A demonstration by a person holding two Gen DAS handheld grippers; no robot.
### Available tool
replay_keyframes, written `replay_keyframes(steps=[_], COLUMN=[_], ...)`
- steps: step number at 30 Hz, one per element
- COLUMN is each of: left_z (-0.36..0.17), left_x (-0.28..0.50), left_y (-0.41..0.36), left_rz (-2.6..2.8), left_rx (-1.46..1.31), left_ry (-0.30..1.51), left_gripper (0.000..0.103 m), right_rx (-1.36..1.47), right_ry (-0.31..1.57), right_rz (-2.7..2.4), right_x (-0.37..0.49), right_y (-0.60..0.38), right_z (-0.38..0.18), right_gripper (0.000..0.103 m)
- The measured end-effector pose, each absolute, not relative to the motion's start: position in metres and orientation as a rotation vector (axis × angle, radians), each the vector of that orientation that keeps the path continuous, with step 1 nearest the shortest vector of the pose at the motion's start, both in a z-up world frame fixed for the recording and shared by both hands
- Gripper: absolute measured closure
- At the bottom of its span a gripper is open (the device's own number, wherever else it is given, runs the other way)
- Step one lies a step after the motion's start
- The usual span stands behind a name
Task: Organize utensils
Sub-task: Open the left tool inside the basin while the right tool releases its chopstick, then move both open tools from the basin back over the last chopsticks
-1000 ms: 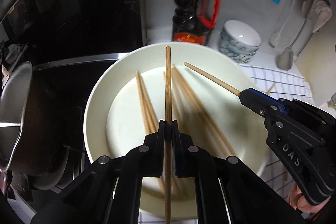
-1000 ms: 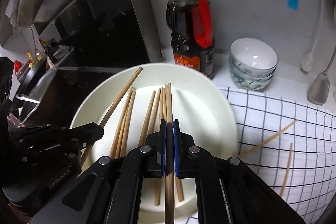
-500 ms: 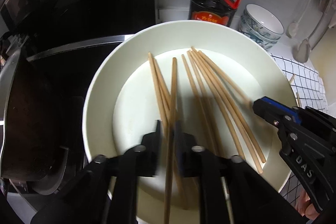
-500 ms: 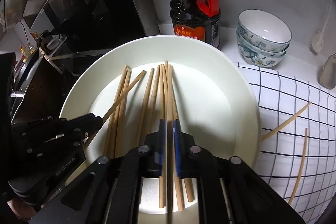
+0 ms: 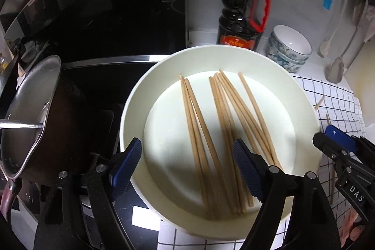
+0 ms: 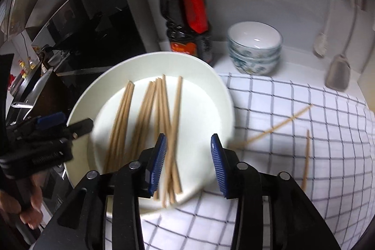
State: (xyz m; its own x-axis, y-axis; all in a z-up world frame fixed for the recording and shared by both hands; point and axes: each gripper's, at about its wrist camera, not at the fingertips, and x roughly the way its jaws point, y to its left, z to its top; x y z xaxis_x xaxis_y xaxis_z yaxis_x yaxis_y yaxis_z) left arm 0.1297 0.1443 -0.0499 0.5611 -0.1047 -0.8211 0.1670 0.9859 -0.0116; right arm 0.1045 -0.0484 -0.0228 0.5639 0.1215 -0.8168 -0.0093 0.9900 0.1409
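A white plate (image 5: 131,114) holds several wooden chopsticks (image 5: 225,123) lying roughly parallel. My left gripper (image 5: 187,154) hovers over the plate's near side. Its jaws are opening wide and grip nothing, with the chopsticks lying on the plate below. My right gripper (image 6: 188,149) hangs over the plate's (image 6: 218,86) right edge. Its jaws are opening too, and the pads press on nothing. The chopsticks (image 6: 145,107) lie loose under it. Two more chopsticks (image 6: 279,124) lie on the checked cloth (image 6: 304,191) to the right. Each gripper shows in the other's view: the right gripper (image 5: 339,149) and the left gripper (image 6: 54,128).
A dark sauce bottle (image 5: 243,15) and stacked patterned bowls (image 5: 289,48) stand behind the plate. A metal pan (image 5: 30,114) sits on the black stove to the left. A ladle and spatula (image 6: 337,72) hang on the wall at the right. A hand (image 6: 30,205) holds the left gripper.
Each gripper was shut on one chopstick above the plate. Both have let go, the two chopsticks now lie in the plate, and both pairs of jaws have spread apart.
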Motion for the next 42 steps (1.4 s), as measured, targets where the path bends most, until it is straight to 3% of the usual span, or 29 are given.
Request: replay_keyframes(steps=[23,42], left_z=[-0.041,-0.046], left_x=[0.093,0.091], left_y=[0.076,0.01], left_rz=[-0.26,-0.361], left_rx=[0.102,0.123], left_ry=[0.934,0.928], left_gripper=[0.022,0.021], right_rx=[0.202,0.198], right_ry=[0.967,1.051], right_rz=[-0.107,-0.23], right_x=[0.051,0.026], right_y=[-0.128,-0.174], right_z=[-0.026,-0.083], right_gripper=[0.062,0.061])
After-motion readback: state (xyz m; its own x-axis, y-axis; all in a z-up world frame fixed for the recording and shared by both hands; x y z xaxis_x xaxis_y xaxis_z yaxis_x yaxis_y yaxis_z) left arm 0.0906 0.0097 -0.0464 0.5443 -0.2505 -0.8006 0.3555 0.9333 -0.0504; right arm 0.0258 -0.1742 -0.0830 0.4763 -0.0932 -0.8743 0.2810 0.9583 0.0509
